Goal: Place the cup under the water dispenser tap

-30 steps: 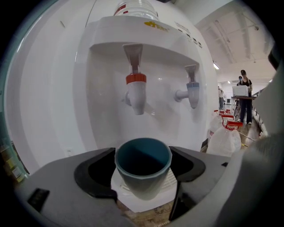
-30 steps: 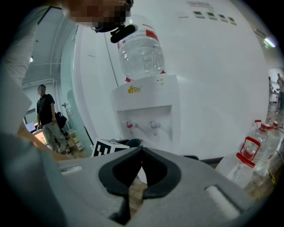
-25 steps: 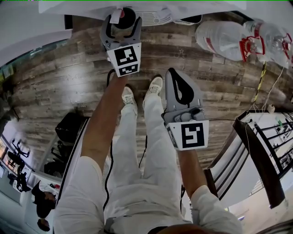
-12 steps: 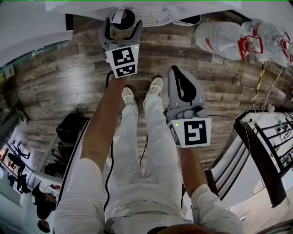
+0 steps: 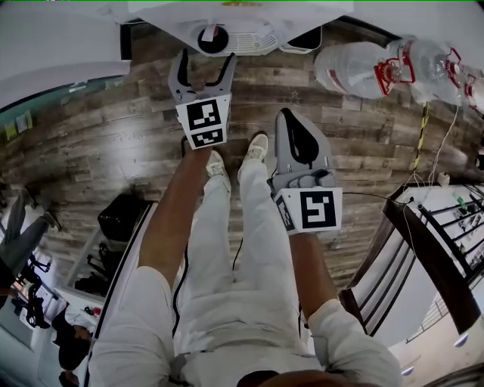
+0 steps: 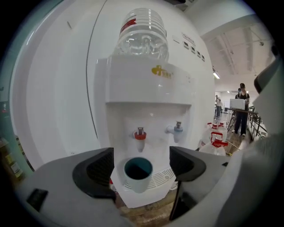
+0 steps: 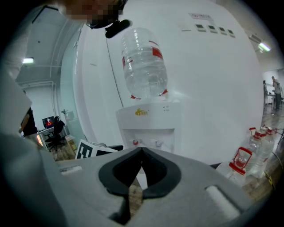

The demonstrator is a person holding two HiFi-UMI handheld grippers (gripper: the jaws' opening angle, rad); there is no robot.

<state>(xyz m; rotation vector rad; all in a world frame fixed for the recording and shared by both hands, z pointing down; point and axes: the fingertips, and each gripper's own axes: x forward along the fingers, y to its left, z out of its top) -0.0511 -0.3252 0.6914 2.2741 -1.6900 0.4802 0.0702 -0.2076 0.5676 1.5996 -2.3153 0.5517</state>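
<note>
The tall white water dispenser (image 6: 146, 88) bears a clear plastic bottle (image 6: 143, 37). The left gripper (image 5: 204, 66) faces it, its jaws wide apart after just narrowing slightly, with nothing between them. The right gripper (image 7: 141, 153) has its jaws together and is empty. The pale blue cup (image 6: 138, 175) stands at the left edge of the white drip tray (image 6: 163, 177), under the red tap (image 6: 140, 134).

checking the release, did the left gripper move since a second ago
Yes. The left gripper has pulled back from the dispenser, toward the person. The cup sits on the tray beyond its jaws, which have just closed slightly, nothing between them.
</note>
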